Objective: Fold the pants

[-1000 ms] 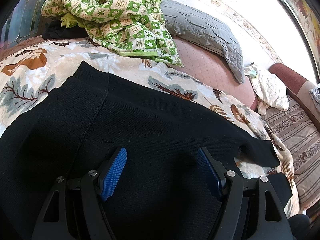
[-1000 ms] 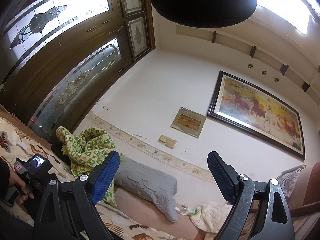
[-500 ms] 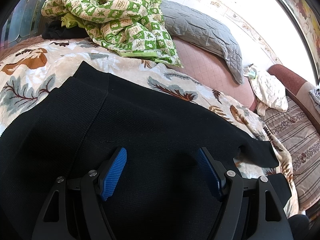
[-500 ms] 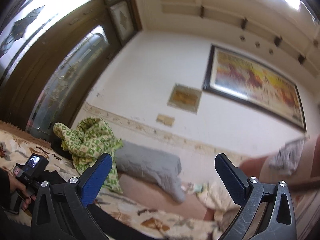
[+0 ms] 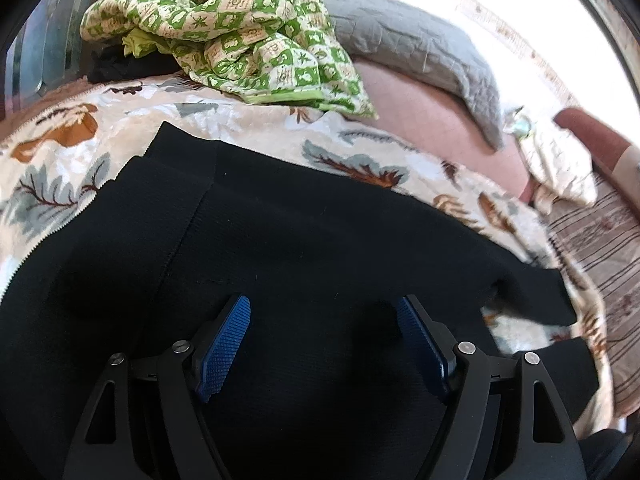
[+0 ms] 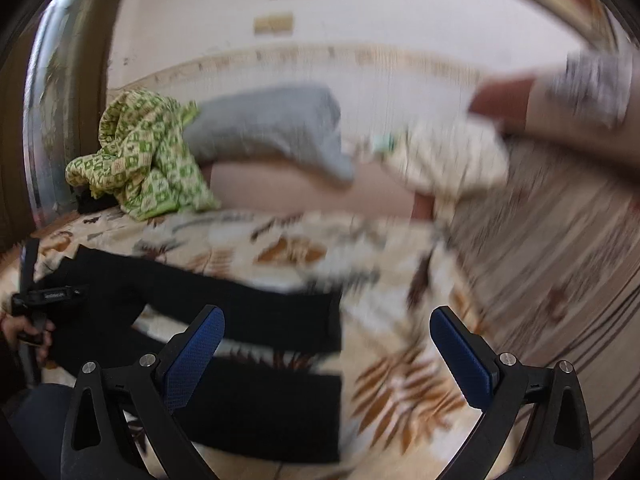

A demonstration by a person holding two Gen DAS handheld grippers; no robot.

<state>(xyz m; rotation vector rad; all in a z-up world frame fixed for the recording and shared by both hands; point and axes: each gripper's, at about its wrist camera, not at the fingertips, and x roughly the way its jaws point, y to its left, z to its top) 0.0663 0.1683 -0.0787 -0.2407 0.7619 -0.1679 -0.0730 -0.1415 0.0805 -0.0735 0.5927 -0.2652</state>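
Black pants (image 5: pixel 304 240) lie spread flat on a leaf-patterned bedspread (image 5: pixel 260 140). My left gripper (image 5: pixel 323 330) is open and empty, hovering low over the waist part of the pants. In the right wrist view the two pant legs (image 6: pixel 256 304) stretch to the right, their cuffs apart. My right gripper (image 6: pixel 326 340) is open and empty above the leg ends. The left gripper's body (image 6: pixel 48 294) and the hand holding it show at the left edge.
A green-checked quilt (image 5: pixel 240 28) is bunched at the head of the bed beside a grey pillow (image 5: pixel 420 48). A cream cloth (image 5: pixel 560 168) and a striped cover (image 5: pixel 608 248) lie to the right. The right wrist view is motion-blurred.
My right gripper has tilted down from facing the wall and ceiling to facing the bed and pant legs. My left gripper has stayed nearly still over the pants.
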